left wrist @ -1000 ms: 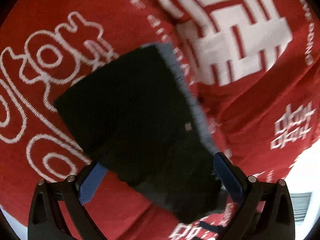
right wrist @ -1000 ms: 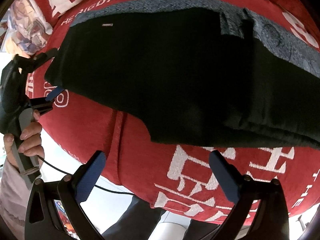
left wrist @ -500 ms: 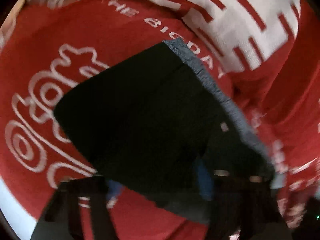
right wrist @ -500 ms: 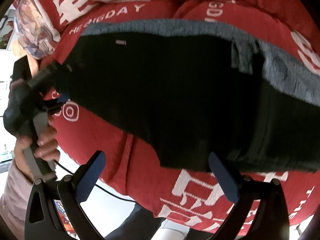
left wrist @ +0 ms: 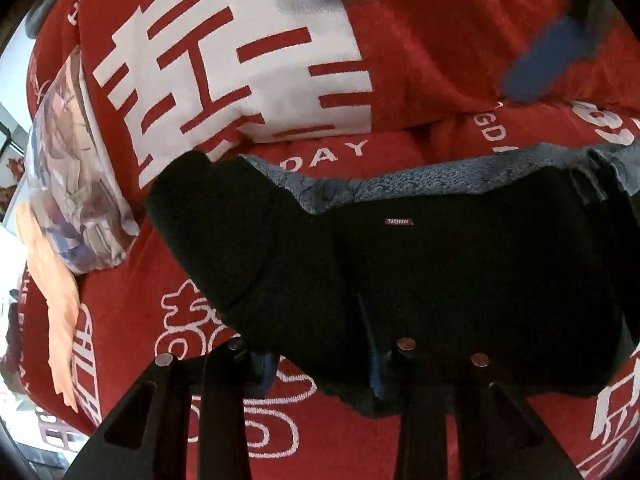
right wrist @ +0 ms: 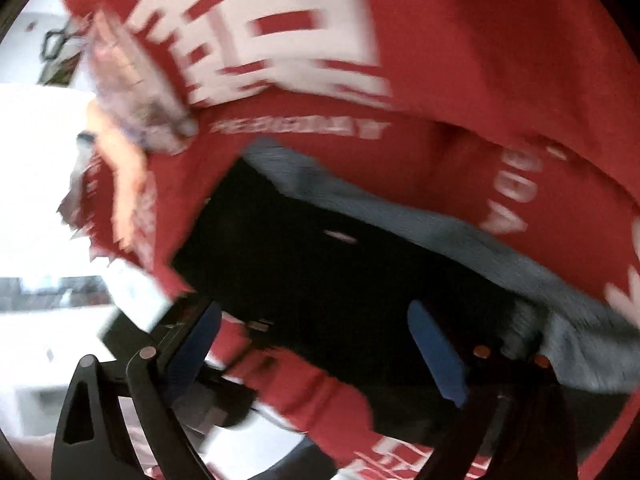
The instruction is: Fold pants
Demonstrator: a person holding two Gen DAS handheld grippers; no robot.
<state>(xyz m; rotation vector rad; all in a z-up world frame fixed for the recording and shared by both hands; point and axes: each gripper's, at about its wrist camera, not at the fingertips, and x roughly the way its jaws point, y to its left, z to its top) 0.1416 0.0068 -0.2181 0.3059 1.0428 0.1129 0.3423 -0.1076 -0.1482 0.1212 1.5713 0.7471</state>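
Left wrist view: left gripper clamps folded black fleece-lined pants, "FASHION" tag at twelve o'clock; right gripper just narrowing, still unclenched.

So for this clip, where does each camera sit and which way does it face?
Left wrist: rides on the left tongs, looking down along them at the black pants on the red blanket; its own fingers are clamped on the pants' near edge.
Right wrist: rides on the right tongs, blurred, aimed down at the pants; its blue pads stand apart over the fabric.
Shared: pants, their grey lining, blanket; the left view also catches a blurred blue pad top right.
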